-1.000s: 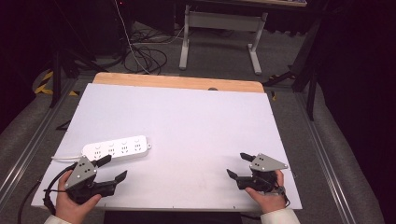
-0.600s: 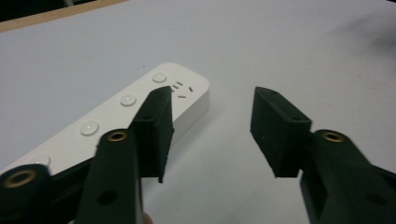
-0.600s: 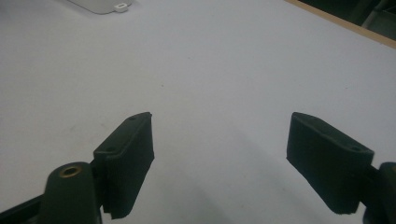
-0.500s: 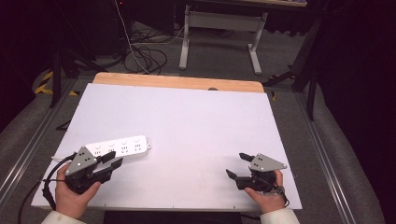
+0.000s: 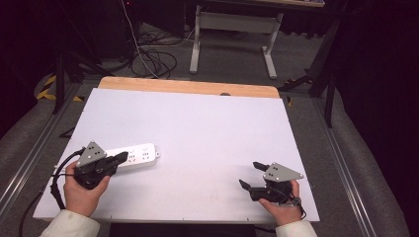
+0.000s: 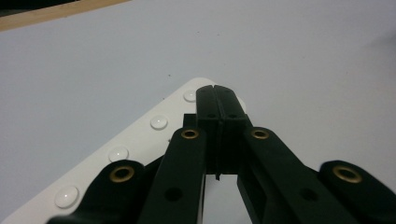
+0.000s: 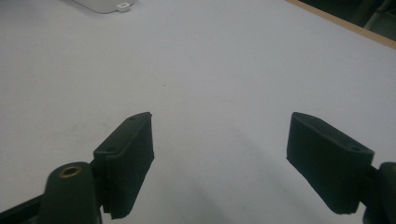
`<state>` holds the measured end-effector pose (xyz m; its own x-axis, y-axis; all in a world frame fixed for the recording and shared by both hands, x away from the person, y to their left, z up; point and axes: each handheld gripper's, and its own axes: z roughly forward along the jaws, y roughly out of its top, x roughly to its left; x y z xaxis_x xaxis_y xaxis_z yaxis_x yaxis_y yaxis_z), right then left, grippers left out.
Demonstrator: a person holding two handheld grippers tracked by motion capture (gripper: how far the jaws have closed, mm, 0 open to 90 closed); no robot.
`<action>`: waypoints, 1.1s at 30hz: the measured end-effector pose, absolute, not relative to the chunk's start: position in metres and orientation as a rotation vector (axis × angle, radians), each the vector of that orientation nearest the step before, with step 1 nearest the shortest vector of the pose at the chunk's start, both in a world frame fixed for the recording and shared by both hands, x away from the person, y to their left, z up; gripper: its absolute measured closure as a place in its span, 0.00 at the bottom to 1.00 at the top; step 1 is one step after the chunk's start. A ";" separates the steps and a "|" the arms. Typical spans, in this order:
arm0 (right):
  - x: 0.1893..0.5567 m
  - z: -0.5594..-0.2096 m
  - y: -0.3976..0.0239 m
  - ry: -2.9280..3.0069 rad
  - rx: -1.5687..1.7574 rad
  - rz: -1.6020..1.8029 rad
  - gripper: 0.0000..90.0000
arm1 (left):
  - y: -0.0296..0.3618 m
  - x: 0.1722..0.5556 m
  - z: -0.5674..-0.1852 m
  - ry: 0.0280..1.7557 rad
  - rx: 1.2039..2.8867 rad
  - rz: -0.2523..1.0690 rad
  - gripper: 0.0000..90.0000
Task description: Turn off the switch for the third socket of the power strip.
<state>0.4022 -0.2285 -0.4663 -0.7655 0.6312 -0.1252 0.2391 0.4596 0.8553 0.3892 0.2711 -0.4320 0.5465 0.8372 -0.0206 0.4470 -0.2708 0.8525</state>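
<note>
A white power strip [image 5: 138, 155] lies on the white table top [image 5: 197, 123] at the near left. My left gripper [image 5: 122, 158] sits over the strip's left half. Its jaws have just been closing and now meet with nothing between them. In the left gripper view the shut tips [image 6: 217, 93] lie above the strip's [image 6: 135, 140] rounded end; whether they touch it I cannot tell. My right gripper [image 5: 250, 174] rests open at the near right, far from the strip. In the right gripper view the jaws of that gripper [image 7: 219, 140] stand wide over bare table, with the strip's end [image 7: 105, 4] at the top left.
A wooden strip [image 5: 188, 87] runs along the table's far edge. Beyond it on the floor stand a metal frame [image 5: 232, 34] and loose cables [image 5: 153, 59]. Grey rails [image 5: 346, 163] flank the table. A black cable [image 5: 57, 180] trails from the left gripper.
The left gripper moved forward and to the right over the power strip, and its jaws went from wide open to shut. The right gripper kept still.
</note>
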 end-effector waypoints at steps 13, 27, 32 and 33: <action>0.403 -0.467 -0.229 2.292 0.734 1.240 0.26 | 0.271 0.414 -0.437 1.099 1.912 0.543 1.00; 0.404 -0.468 -0.229 2.298 0.736 1.237 0.26 | 0.271 0.439 -0.448 1.207 1.899 0.489 1.00; 0.405 -0.468 -0.229 2.298 0.731 1.235 0.26 | 0.271 0.443 -0.451 1.230 1.899 0.484 1.00; 0.405 -0.469 -0.229 2.298 0.730 1.235 0.26 | 0.271 0.444 -0.451 1.233 1.902 0.487 1.00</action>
<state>0.4048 -0.2290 -0.4685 -0.7692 0.6274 -0.1211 0.2454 0.4650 0.8506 0.4435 0.2712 -0.4507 0.4509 0.8870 -0.1000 0.5787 -0.2052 0.7893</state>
